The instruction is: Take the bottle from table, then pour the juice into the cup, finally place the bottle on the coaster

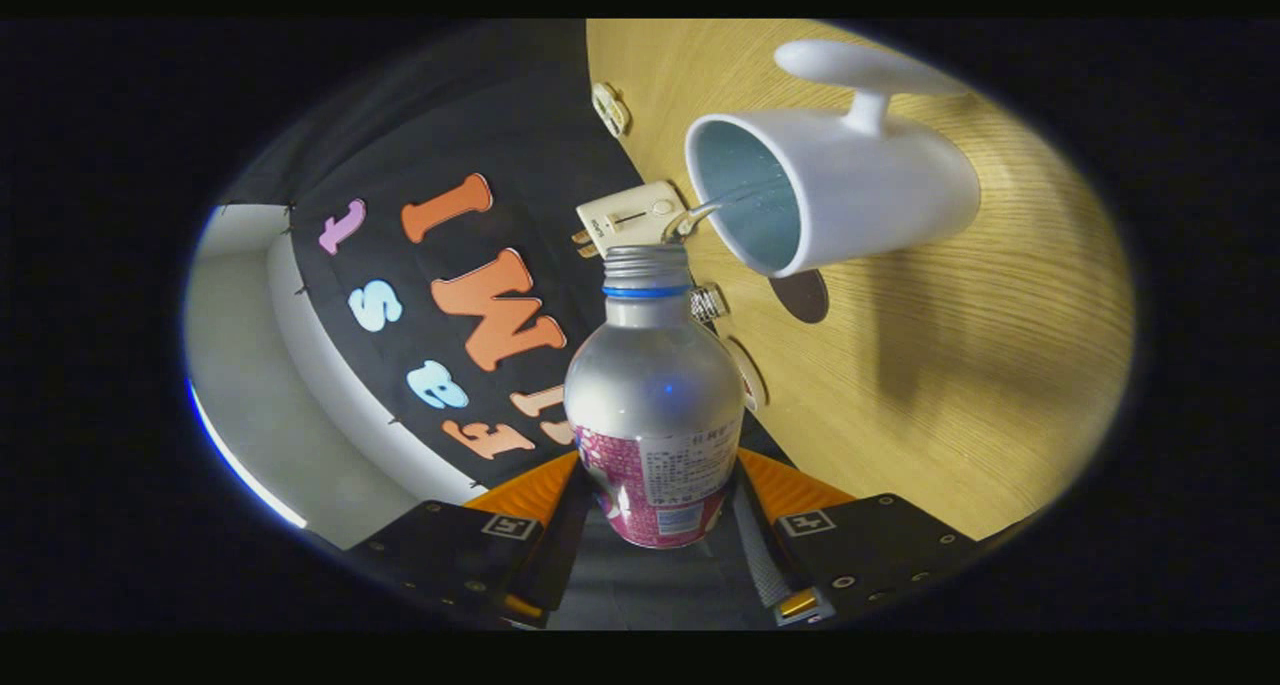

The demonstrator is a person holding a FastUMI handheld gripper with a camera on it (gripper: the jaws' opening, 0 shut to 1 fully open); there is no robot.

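Clamped between both fingers of gripper (655,510): silver metal bottle with pink label (653,405), uncapped, tilted, liquid streaming into glossy white ceramic cup (850,190) on grained wooden table (960,365).

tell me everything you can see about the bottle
The bottle is a silver, metal-looking one with rounded shoulders, a threaded neck, a blue ring below the open, capless mouth, and a pink and white label round its lower body. It sits between the fingers of the gripper, which press on its labelled part from both sides. It is tipped toward the white cup on the wooden table, and a thin clear stream runs from its mouth into the cup. Its mouth stays short of the cup's rim.
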